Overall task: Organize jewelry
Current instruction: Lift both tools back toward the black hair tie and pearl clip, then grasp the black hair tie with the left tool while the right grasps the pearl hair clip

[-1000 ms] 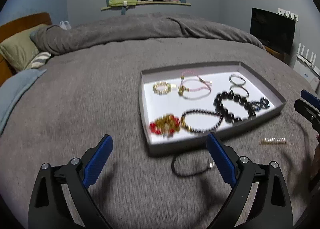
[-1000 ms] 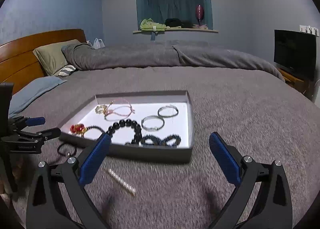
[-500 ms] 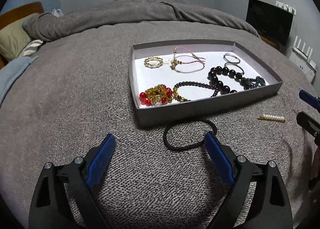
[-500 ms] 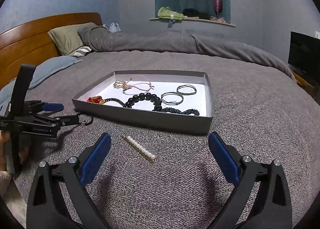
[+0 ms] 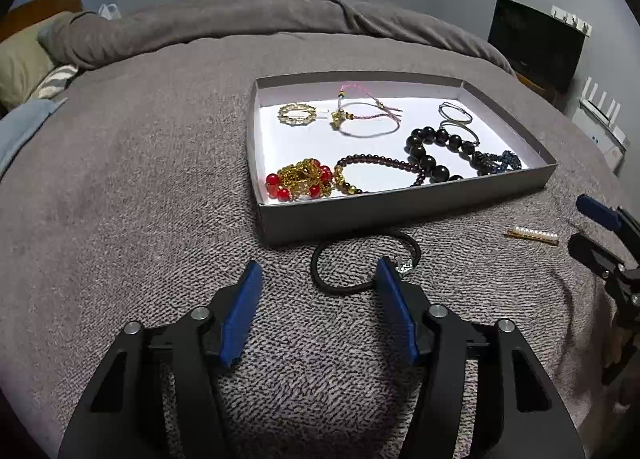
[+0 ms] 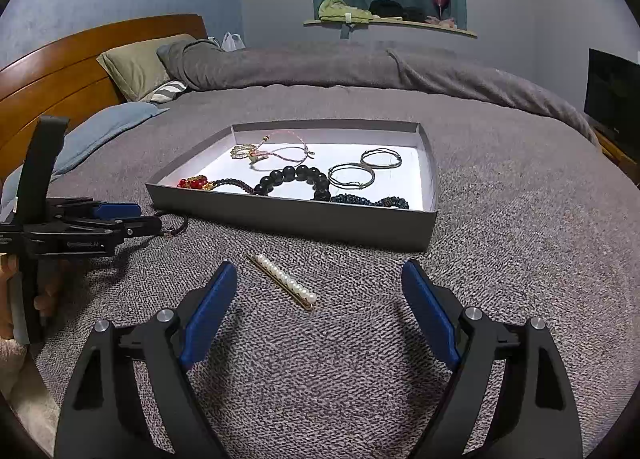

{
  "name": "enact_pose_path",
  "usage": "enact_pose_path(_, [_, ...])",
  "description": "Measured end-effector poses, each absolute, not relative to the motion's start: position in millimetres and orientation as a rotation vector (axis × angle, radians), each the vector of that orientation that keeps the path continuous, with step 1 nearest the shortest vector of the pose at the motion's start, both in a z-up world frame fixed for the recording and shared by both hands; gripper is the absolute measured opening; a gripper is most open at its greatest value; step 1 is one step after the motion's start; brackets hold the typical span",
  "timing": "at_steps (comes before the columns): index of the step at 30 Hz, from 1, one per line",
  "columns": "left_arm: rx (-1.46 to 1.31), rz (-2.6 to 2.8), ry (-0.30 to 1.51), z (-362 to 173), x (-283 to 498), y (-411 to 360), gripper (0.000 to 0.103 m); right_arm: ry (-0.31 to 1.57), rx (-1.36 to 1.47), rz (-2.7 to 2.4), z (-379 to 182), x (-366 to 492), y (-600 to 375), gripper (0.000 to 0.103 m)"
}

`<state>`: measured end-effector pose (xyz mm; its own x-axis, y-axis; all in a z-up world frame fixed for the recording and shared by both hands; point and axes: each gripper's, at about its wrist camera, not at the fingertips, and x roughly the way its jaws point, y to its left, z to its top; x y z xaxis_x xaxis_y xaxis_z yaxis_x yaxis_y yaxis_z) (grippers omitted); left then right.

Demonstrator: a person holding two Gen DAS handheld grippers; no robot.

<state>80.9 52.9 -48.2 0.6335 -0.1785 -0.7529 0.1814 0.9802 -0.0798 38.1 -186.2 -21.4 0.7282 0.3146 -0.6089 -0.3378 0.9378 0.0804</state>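
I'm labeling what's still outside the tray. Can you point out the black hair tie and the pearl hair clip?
black hair tie (image 5: 320, 277): left wrist view, on the left arc of its loop.
pearl hair clip (image 6: 285, 280): right wrist view, on the middle of its pearl row.

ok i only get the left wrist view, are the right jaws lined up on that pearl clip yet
observer: roughly. In the right wrist view the pearl clip lies diagonally on the blanket, just ahead of the open right gripper and nearer its left jaw, untouched.
operator: and how low is my left side
observer: seen side-on, the left gripper hangs low over the blanket with its tips right at the black hair tie. I can't tell whether they touch it.
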Motion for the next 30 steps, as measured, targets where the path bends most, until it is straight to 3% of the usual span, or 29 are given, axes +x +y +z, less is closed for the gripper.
enact_pose_path(9, [0.065, -0.318, 0.79, -40.7, 63.8, 25.7, 0.053, 0.707, -0.034, 0.368, -26.4, 42.0, -186.3, 0.083])
enact_pose_path(14, [0.094, -0.348, 0.799, -49.4, 73.2, 14.8, 0.037, 0.763, -0.066, 0.386, -35.1, 44.5, -179.5, 0.071])
enact_pose_path(19, [0.141, -0.364, 0.813, -54.8, 77.1, 4.7, 0.034, 0.773, -0.078, 0.407, -37.1, 45.4, -176.0, 0.063])
enact_pose_path(25, [0.156, -0.396, 0.844, -56.4, 71.0, 9.4, 0.015, 0.781, -0.105, 0.462, -35.4, 53.7, -167.6, 0.055])
enact_pose_path(30, [0.166, -0.41, 0.852, -55.1, 65.1, 10.3, 0.013, 0.794, -0.144, 0.498, -37.6, 59.0, -156.6, 0.052])
